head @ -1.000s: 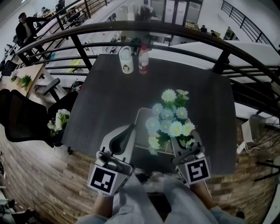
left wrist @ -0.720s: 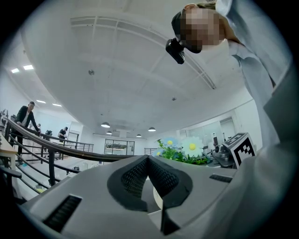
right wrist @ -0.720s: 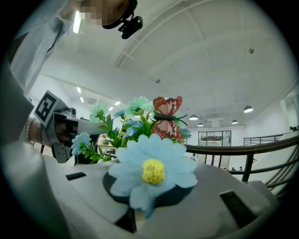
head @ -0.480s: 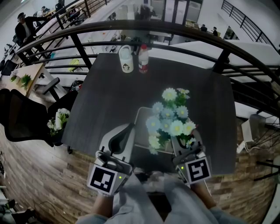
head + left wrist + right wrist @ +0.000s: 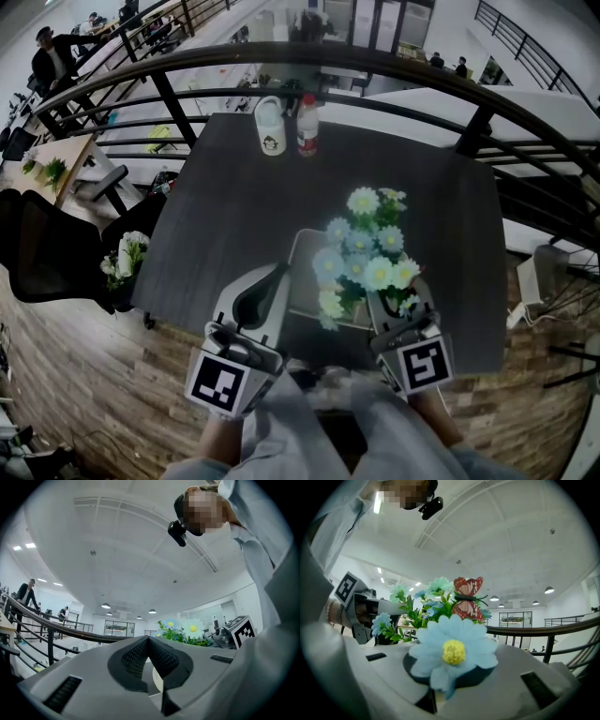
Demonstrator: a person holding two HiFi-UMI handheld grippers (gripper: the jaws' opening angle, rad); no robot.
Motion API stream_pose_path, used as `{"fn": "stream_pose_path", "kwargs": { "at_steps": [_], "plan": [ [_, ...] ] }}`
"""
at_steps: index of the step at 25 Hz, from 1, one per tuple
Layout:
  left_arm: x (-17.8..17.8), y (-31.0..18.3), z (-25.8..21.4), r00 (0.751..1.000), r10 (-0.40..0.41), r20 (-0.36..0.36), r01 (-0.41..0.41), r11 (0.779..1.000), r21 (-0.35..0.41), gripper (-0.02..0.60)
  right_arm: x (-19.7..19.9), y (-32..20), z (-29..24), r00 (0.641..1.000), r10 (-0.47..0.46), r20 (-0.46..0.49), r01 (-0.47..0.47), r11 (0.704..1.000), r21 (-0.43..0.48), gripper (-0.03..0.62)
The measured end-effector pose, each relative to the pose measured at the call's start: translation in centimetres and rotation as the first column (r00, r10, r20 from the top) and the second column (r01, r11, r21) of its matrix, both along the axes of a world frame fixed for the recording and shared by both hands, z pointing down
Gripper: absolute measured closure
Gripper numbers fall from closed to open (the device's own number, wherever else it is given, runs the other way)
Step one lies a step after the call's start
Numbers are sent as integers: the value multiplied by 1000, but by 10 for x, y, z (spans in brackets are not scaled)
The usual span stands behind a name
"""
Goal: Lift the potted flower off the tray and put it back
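The potted flower [image 5: 366, 258], a bunch of pale blue and white blossoms, stands over the right side of the grey tray [image 5: 302, 246] near the dark table's front edge. My right gripper [image 5: 390, 302] reaches in under the blossoms from the front, jaws close together on the plant; the pot itself is hidden. In the right gripper view one blue blossom [image 5: 452, 651] lies right over the jaws, with a red butterfly pick [image 5: 468, 597] behind it. My left gripper [image 5: 278, 277] sits at the tray's left rim, and its black pads [image 5: 161, 656] are pinched on a pale edge.
A white mug [image 5: 271, 128] and a red-capped bottle [image 5: 307, 127] stand at the table's far edge, with a black railing [image 5: 375, 66] just beyond. A black chair [image 5: 47, 248] and another flower pot [image 5: 127, 262] are off the table's left side.
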State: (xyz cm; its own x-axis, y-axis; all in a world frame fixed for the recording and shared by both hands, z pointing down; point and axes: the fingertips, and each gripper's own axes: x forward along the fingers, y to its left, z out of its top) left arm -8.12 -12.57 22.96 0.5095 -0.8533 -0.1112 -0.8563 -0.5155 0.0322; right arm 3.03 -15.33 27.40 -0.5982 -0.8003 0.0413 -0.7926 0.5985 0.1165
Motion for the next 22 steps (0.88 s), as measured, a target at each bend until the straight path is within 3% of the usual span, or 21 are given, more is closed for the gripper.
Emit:
{"fn": "stream_pose_path", "kwargs": {
  "at_steps": [22],
  "plan": [
    [3, 6, 16, 999, -35, -10, 34, 998, -44, 583, 3, -3, 25, 999, -43, 1, 43, 998, -55, 545]
  ]
}}
